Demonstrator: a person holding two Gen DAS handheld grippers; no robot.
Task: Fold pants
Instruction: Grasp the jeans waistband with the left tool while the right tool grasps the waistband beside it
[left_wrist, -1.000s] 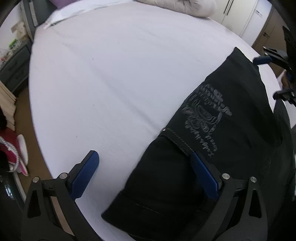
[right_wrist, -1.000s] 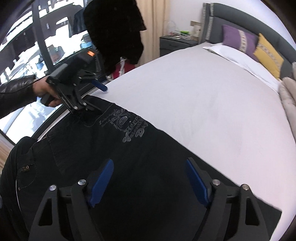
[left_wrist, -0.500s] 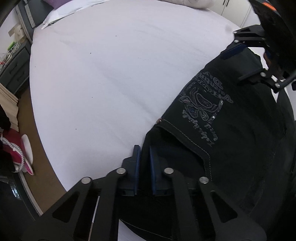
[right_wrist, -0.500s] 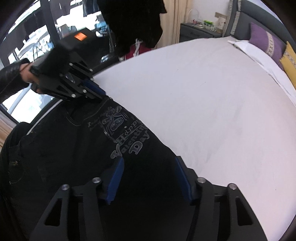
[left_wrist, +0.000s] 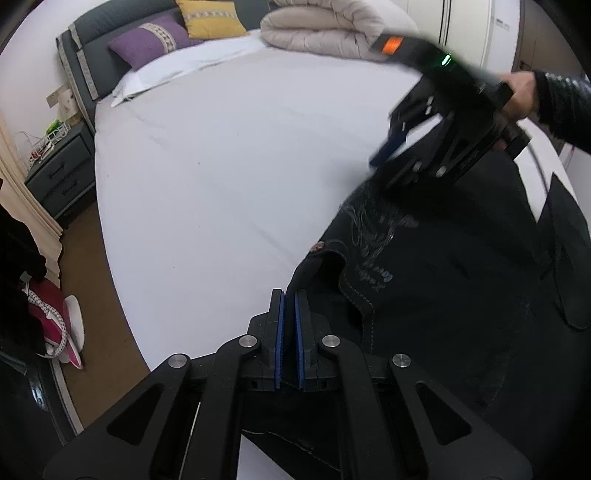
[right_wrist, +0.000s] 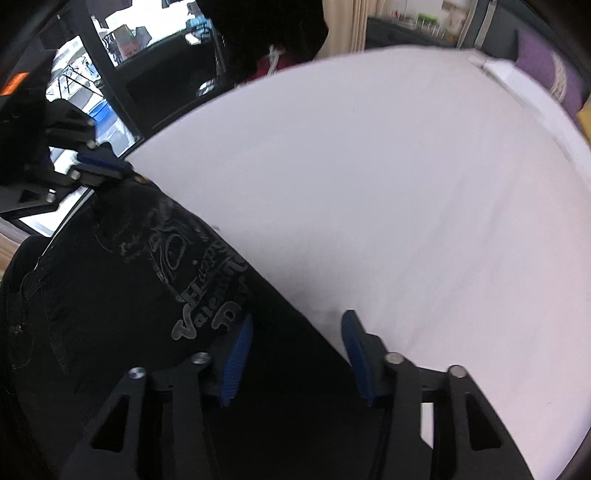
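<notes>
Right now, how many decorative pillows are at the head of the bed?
2: a purple pillow against the grey headboard, and a yellow pillow right beside it. The rolled duvet could hide more.

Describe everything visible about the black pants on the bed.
The pants are black, denim-looking, with pale seam stitching, a small metal rivet and a silvery printed design with lettering on the seat. They lie spread along the near edge of the white bed, partly draped over it. The left hand-held gripper is shut on the fabric near the rivet. The right hand-held gripper has its fingers apart, straddling the pants' edge; whether it presses the cloth is unclear.
</notes>
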